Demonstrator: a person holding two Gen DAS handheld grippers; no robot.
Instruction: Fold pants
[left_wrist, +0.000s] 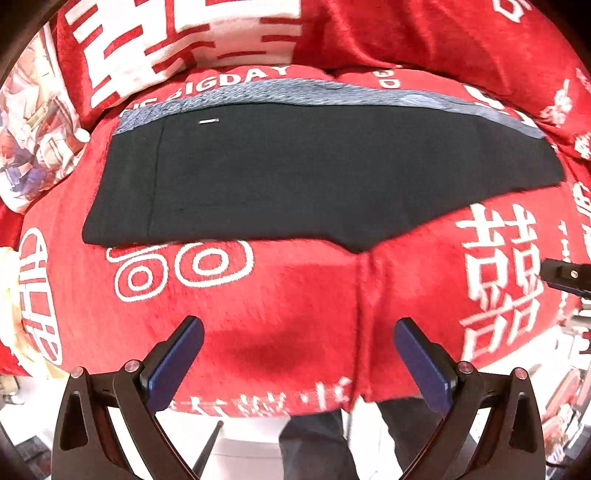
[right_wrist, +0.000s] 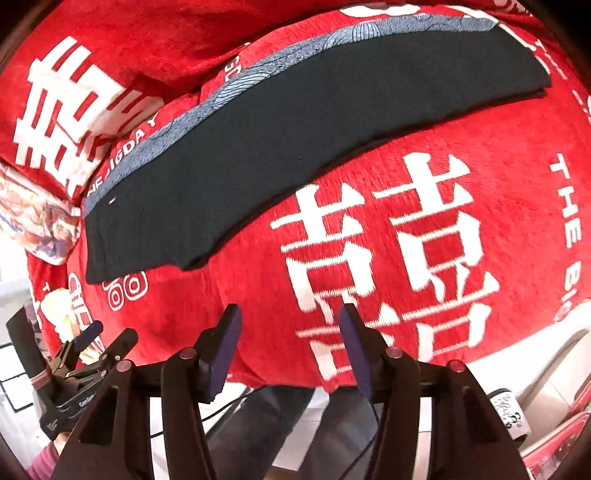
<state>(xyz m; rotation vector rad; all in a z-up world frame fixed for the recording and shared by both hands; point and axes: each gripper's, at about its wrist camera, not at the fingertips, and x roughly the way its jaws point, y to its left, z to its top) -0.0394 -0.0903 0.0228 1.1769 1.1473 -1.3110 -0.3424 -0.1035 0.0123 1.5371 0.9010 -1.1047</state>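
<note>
The black pants (left_wrist: 295, 173) lie flat on the red blanket (left_wrist: 277, 302), one leg laid over the other, with a grey patterned strip along the far edge. They also show in the right wrist view (right_wrist: 277, 140). My left gripper (left_wrist: 295, 336) is open and empty, held short of the pants' near edge. My right gripper (right_wrist: 290, 325) is open and empty, also short of the pants. The right gripper's tip shows at the right edge of the left wrist view (left_wrist: 565, 277). The left gripper shows at lower left of the right wrist view (right_wrist: 88, 347).
The red blanket with white characters (right_wrist: 406, 240) covers the whole surface and hangs over the near edge. A printed cushion (left_wrist: 33, 122) lies at the far left. The person's legs (left_wrist: 317, 443) stand below the edge, on a pale floor.
</note>
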